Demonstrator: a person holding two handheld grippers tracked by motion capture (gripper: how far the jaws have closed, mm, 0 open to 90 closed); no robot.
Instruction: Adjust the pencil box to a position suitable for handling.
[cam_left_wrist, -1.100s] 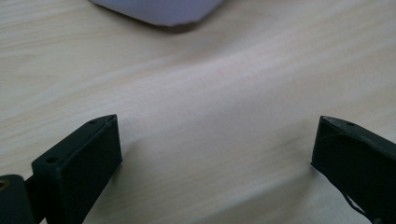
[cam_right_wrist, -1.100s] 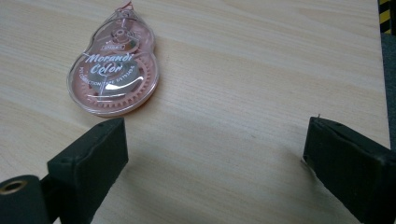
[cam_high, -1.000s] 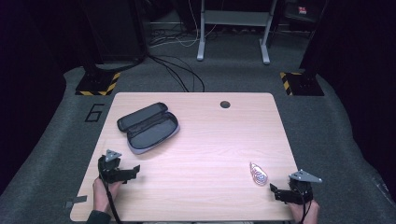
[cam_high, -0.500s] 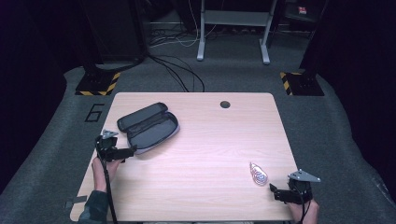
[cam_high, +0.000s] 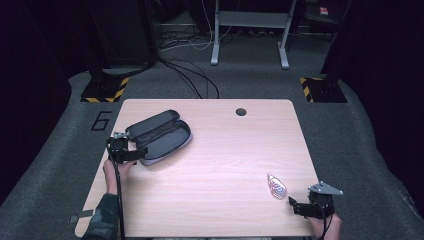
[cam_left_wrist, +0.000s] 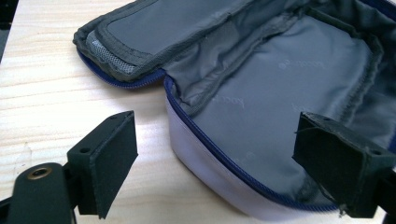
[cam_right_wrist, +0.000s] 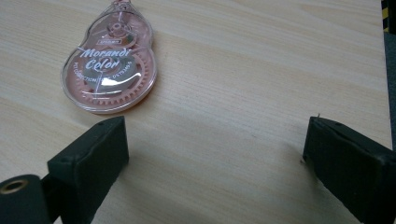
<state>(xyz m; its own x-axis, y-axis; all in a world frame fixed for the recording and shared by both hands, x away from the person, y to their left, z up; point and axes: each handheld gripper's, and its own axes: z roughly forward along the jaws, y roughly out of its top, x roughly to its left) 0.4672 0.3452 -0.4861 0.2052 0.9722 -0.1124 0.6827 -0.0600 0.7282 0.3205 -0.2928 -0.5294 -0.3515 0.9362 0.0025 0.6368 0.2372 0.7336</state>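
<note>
in the high view, one open pencil case (cam_high: 160, 139) was seen on the left part of the table (cam_high: 225, 150), its lid folded back so that the inside faced up. the left gripper (cam_high: 131, 154) was placed at the near left end of the case, and the left hand (cam_high: 116, 172) was behind it. one correction tape (cam_high: 276, 186) lay flat near the right front corner, well apart from the case. the right gripper (cam_high: 298, 207) was held just beside the tape, near the table edge. it is judged that the case was being taken at its rim to hold it steady, so that the tape could be put inside.

in the left gripper view, the grey lining of the pencil case (cam_left_wrist: 280, 107) was seen. the jaws stood apart and had just been closing a little. the front wall with its blue zipper lay between them, one jaw outside and one over the inside, but no pad was pressing on it yet.

in the right gripper view, the correction tape (cam_right_wrist: 109, 70) lay just beyond the left jaw. the jaws were wide apart and only bare table (cam_right_wrist: 243, 93) was between them. two grippers, one case and one tape were counted.
</note>
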